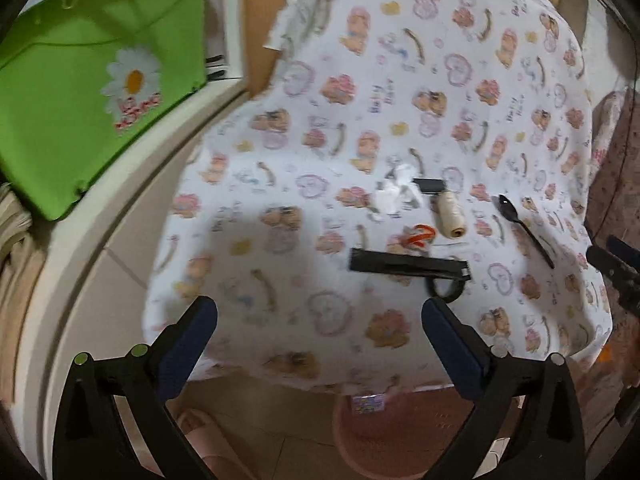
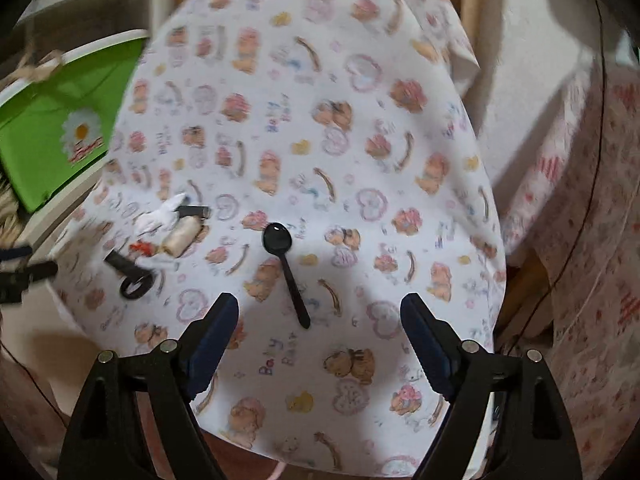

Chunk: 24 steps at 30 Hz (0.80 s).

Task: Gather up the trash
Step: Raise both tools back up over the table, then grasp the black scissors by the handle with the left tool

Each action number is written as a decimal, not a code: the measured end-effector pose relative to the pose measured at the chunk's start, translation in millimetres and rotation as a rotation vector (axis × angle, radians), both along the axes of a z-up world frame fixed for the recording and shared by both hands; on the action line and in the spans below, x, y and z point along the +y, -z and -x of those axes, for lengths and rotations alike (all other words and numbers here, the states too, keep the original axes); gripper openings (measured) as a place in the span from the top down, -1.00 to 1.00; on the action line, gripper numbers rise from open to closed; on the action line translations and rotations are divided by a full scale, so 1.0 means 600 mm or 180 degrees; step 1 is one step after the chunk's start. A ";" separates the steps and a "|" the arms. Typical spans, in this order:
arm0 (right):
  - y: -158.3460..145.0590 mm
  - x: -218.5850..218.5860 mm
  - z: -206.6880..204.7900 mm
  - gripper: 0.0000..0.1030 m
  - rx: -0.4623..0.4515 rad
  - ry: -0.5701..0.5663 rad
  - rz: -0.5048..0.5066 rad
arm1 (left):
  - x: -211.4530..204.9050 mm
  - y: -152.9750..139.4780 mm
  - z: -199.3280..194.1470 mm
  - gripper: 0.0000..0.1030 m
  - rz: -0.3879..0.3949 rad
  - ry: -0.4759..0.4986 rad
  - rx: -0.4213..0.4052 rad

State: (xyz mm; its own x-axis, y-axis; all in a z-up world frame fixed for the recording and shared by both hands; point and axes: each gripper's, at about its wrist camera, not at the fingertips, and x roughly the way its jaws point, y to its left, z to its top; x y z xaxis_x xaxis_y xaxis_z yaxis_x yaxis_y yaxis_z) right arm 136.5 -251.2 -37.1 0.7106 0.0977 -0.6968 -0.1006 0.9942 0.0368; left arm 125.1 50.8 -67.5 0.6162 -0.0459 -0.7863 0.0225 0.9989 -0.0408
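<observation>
From the left wrist cam we saw our left gripper (image 1: 320, 320) spread wide w/ nothing between its jaws, hovering over the near edge of the patterned cloth (image 1: 360, 80), the trash clustered ahead-right: a black strip (image 1: 408, 266), orange scrap (image 1: 420, 234), crumpled white paper (image 1: 390, 198) and thread spool (image 1: 448, 214); reaching in too low could've snagged the cloth and dragged everything off the edge. From the right wrist cam our right gripper (image 2: 320, 320) was also spread and empty, the black spoon (image 2: 286, 264) lying just ahead w/ its handle tip between the jaws, and since it lay flat and thin we judged a pinch might've slipped off or bunched fabric instead.
</observation>
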 end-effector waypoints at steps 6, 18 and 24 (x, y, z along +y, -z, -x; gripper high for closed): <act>0.008 0.010 -0.018 -0.65 0.0059 -0.0009 0.0020 | -0.070 0.026 -0.025 -0.95 -0.0043 0.0295 0.0091; 0.033 0.045 -0.020 -0.65 0.0172 -0.0118 0.0219 | -0.048 0.048 -0.089 -0.95 0.1084 -0.0357 0.0475; 0.037 0.058 -0.017 -0.65 0.0178 -0.0170 0.0321 | -0.089 0.059 -0.114 -0.66 0.0419 -0.0362 0.0740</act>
State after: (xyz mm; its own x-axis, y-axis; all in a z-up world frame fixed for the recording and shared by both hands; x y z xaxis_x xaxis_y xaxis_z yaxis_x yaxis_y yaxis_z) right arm 146.7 -216.2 -59.4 0.6660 0.0619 -0.7434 -0.1543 0.9864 -0.0560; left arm 193.2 -2.4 -102.8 0.4271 -0.0977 -0.8989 -0.1147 0.9803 -0.1611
